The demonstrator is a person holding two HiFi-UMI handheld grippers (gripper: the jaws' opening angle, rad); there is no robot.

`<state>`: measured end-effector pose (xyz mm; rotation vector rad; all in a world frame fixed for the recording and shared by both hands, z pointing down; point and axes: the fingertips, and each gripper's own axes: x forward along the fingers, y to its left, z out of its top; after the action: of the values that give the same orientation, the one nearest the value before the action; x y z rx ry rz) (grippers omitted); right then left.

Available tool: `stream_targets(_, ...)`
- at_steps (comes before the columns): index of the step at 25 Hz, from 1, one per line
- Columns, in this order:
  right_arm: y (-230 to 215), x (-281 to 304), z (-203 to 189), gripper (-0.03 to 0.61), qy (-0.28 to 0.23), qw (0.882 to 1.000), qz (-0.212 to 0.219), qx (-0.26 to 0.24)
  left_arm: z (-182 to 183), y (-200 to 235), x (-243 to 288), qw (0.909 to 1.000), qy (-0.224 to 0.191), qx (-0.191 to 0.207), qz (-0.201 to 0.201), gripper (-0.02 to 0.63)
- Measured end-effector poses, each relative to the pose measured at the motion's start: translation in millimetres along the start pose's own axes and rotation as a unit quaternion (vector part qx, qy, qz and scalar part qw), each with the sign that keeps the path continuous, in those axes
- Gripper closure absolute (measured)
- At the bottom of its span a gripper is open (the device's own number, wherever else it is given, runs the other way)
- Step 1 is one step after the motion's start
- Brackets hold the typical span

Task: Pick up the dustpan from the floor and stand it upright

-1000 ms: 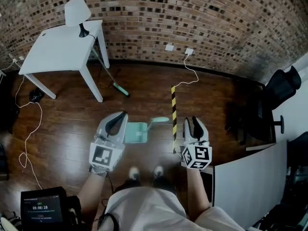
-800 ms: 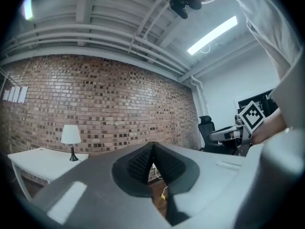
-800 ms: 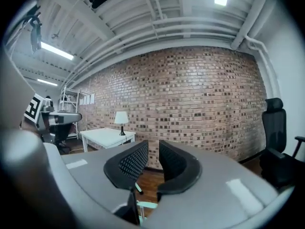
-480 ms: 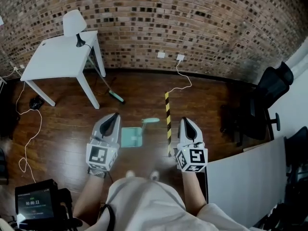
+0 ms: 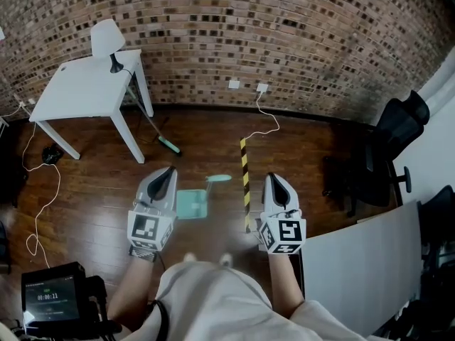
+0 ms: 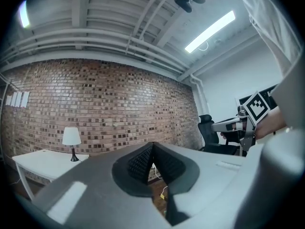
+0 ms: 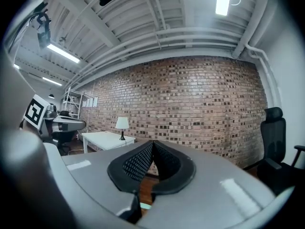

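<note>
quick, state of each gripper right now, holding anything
left gripper: closed, holding nothing
right gripper: closed, holding nothing

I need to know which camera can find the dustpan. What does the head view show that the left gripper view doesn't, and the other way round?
Head view only: the teal dustpan lying on the floor, and a broom by the table. Left gripper view only: the ceiling pipes and strip light. Both: that white table, the lamp, the brick wall and the black chair.
</note>
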<state>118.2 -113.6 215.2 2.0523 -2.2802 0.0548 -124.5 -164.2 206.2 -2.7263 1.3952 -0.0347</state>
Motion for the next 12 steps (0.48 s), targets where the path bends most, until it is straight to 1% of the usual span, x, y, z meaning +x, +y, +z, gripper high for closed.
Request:
stream_targets(3,10,-2,4,0.565,0.003,1.000,-0.001,-0.002,3,6,-7,1.0000,0.002,0.001,-0.004,0.612)
stream_targets(7,33,-9,9,0.565,0.005,1.000,-0.004,-0.012,5,13,-21,0.9998,0.003,0.001,-0.022,0.612)
stream_targets(9,44,-16,7,0.565,0.005,1.000,-0.005,-0.016,3,11,-31,0.9994,0.004,0.004,-0.034,0.612)
stream_targets(12,57,-34,3,0.565,0.003,1.000,-0.006,-0.010,-3,2,-49,0.9990,0.011,0.001,-0.044,0.612)
